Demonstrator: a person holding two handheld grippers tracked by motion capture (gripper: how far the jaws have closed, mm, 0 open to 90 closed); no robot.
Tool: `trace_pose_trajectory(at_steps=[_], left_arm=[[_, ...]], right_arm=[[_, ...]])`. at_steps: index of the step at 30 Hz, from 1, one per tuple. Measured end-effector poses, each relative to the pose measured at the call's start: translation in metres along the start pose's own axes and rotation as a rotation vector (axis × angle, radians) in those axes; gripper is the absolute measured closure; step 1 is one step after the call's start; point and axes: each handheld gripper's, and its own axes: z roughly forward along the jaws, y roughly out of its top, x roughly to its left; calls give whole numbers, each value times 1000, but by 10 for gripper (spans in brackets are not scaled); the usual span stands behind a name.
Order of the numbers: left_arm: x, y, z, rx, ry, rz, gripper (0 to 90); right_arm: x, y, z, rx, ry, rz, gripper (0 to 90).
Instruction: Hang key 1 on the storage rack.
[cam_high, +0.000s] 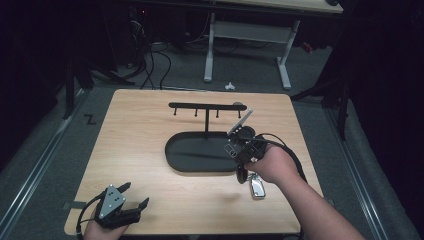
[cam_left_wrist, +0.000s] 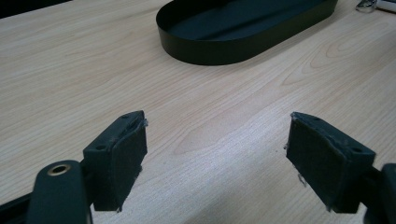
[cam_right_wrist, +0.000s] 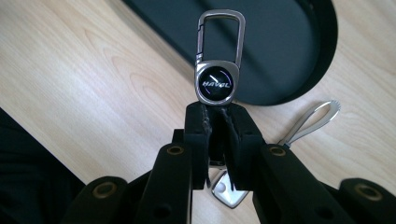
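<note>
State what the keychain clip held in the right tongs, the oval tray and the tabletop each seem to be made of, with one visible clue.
Silver carabiner keychain clip: likely brushed metal, grey sheen. Black oval tray: probably matte painted metal, thin even rim; plastic is possible. Pale wood-grain tabletop: wood or laminate, printed-looking grain lines.

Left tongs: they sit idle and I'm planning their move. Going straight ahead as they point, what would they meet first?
Bare wooden table, then likely the black oval metal tray; depth is uncertain.
</note>
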Motion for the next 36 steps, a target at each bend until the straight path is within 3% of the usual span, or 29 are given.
trace_pose_trajectory(at_steps=[7, 16, 22, 23, 36], left_arm=[[1, 0, -1, 4, -5, -3, 206], [1, 0, 0, 0, -7, -3, 207], [3, -1, -1, -5, -8, -12, 206], [3, -1, -1, -1, -11, -12, 207], [3, -1, -1, -7, -17, -13, 207]], right_arm=[[-1, 19, -8, -25, -24, -7, 809], [-1, 39, -11, -43, -18, 0, 809], [-9, 52, -13, -65, -19, 20, 809], [-12, 55, -14, -64, -22, 41, 809], [-27, 76, -14, -83, -39, 73, 809]])
